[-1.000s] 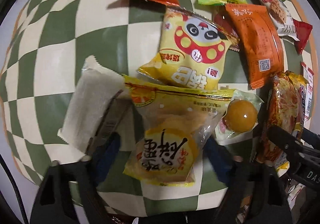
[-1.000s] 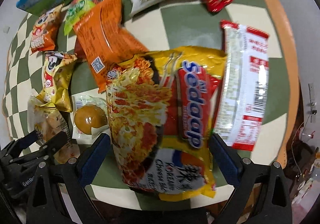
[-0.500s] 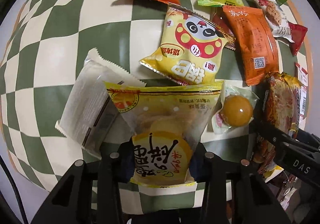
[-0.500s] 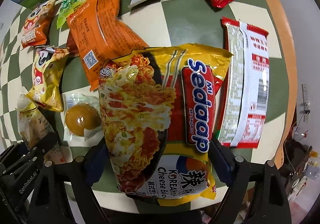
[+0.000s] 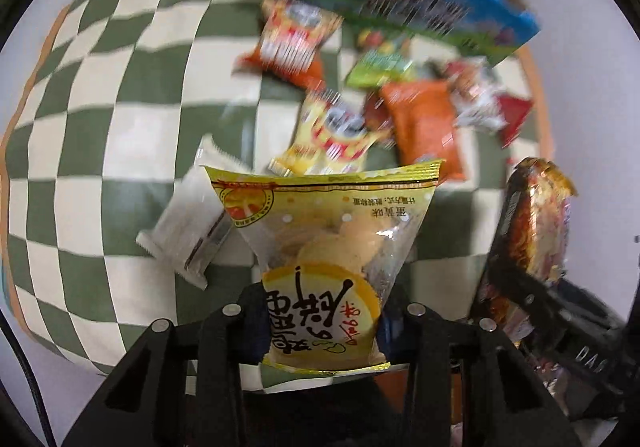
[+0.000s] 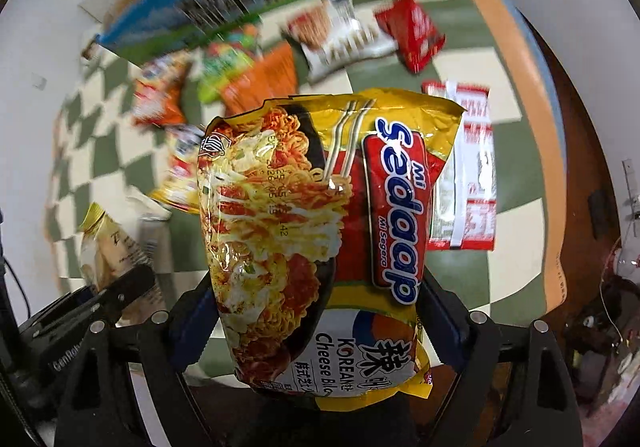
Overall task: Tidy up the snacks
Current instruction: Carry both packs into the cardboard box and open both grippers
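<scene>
2 packets lifted for sorting: left gripper [image 5: 320, 321] fingers clamped on egg-cake packet [image 5: 324, 247]; right gripper [image 6: 316, 321] fingers, set wide, gripped noodle packet [image 6: 320, 239].

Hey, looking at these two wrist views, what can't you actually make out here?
- Blue carton, left wrist view: its print is motion-blurred, unreadable.
- Snack packets behind the noodle pack, right wrist view: blurred, partly covered by it.
- Cake packet, left wrist view: lower edges hidden by the left gripper.

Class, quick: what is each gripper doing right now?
Left gripper: shut on the yellow cake packet.
Right gripper: shut on the Sedaap noodle packet.
</scene>
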`<control>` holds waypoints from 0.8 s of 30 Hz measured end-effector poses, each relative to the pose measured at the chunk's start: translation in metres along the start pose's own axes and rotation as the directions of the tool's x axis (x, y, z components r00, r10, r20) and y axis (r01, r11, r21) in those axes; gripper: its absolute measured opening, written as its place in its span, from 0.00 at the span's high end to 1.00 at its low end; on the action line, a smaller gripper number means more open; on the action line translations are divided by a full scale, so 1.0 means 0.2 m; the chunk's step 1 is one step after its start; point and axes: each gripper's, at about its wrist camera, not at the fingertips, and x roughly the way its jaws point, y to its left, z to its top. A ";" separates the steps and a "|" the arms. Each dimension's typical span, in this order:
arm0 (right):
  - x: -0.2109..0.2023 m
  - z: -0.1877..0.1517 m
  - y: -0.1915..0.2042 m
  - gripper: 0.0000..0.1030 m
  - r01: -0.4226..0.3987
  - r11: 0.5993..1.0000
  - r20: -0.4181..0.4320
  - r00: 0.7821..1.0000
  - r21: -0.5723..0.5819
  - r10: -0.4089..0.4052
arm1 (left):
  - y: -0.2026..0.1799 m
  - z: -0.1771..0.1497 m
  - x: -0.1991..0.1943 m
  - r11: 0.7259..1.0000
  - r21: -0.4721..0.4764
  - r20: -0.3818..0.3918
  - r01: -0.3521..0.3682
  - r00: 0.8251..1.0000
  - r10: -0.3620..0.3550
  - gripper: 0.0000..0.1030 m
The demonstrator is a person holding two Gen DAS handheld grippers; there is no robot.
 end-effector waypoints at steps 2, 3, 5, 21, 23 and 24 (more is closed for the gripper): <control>-0.13 0.04 -0.01 0.12 -0.027 1.000 0.029 0.999 -0.009 0.028 | -0.04 0.09 -0.11 1.000 0.011 0.027 0.023 0.999 -0.023 0.64; -0.18 0.07 -0.01 0.12 -0.039 0.999 0.042 0.998 -0.014 0.040 | -0.06 0.12 -0.18 0.999 0.022 0.044 0.031 0.999 -0.032 0.64; -0.29 0.14 0.02 0.12 -0.065 0.997 0.069 0.995 -0.032 0.067 | -0.15 0.33 -0.17 0.999 0.027 0.059 0.044 0.997 -0.045 0.64; -0.47 1.42 0.16 0.12 -0.084 0.987 0.189 0.976 -0.137 0.109 | -0.40 1.72 -0.10 0.998 -0.030 0.148 0.058 0.988 -0.053 0.64; -0.41 1.60 0.17 0.12 -0.088 0.985 0.165 0.980 -0.146 0.112 | -0.40 1.88 -0.01 0.998 -0.042 0.126 0.044 0.991 -0.039 0.64; -0.37 1.68 0.17 0.12 -0.088 0.985 0.151 0.982 -0.147 0.110 | -0.41 1.93 0.03 0.998 -0.045 0.116 0.043 0.993 -0.038 0.64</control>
